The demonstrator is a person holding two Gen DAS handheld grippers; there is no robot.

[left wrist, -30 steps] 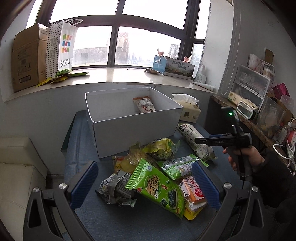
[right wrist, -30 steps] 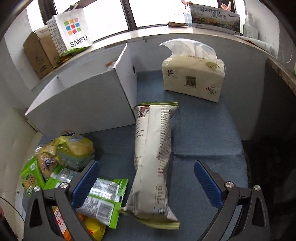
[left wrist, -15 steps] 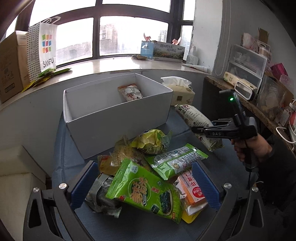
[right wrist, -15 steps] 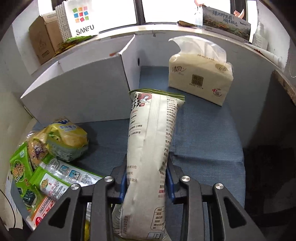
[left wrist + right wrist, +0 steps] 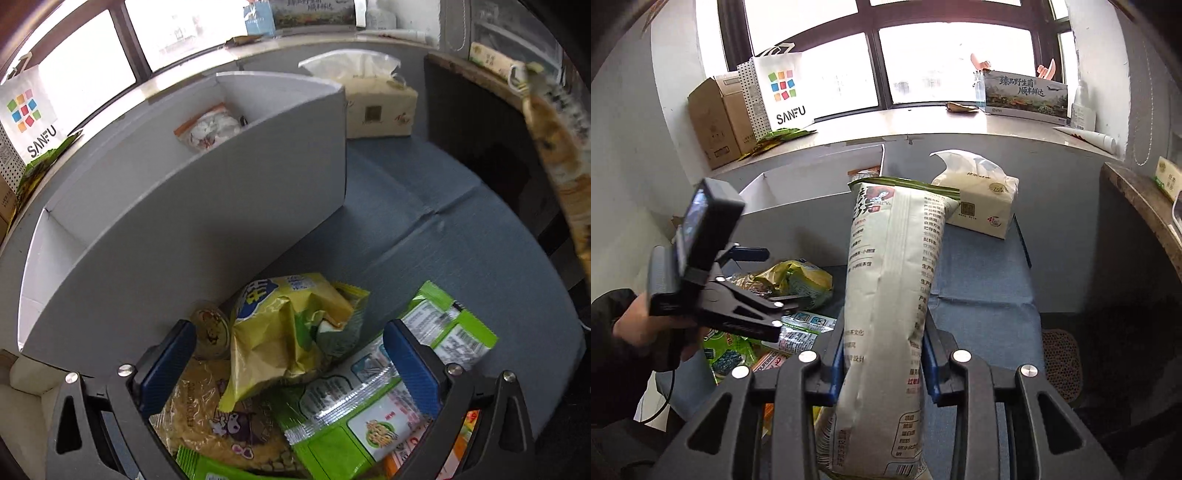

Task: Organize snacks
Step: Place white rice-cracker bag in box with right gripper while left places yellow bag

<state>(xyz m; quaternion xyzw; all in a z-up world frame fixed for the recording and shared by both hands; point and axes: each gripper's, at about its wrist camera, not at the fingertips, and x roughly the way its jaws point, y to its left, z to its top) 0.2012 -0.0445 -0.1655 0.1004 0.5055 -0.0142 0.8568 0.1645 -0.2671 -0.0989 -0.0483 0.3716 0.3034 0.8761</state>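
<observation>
My right gripper [image 5: 884,365] is shut on a long white snack bag [image 5: 894,295], which is held tilted up off the blue mat. The same bag shows blurred at the right edge of the left wrist view [image 5: 554,147]. My left gripper [image 5: 291,354] is open and low over the snack pile. A crumpled yellow-green bag [image 5: 291,332] lies between its blue pads [image 5: 170,362] without touching them. Green seaweed packets [image 5: 369,417] and a clear cookie bag [image 5: 207,417] lie under it. The white box [image 5: 207,206] stands just behind the pile and holds one orange-edged snack [image 5: 207,129].
A tissue pack [image 5: 979,199] sits on the blue mat [image 5: 424,236] to the right of the box. A dark shelf edge [image 5: 1137,206] bounds the right side. The windowsill holds a SANFU paper bag [image 5: 783,92] and a cardboard carton [image 5: 716,122].
My right gripper closed on the long white bag and raised it off the mat. My left gripper, still open, dropped forward to the pile and now straddles the yellow-green bag.
</observation>
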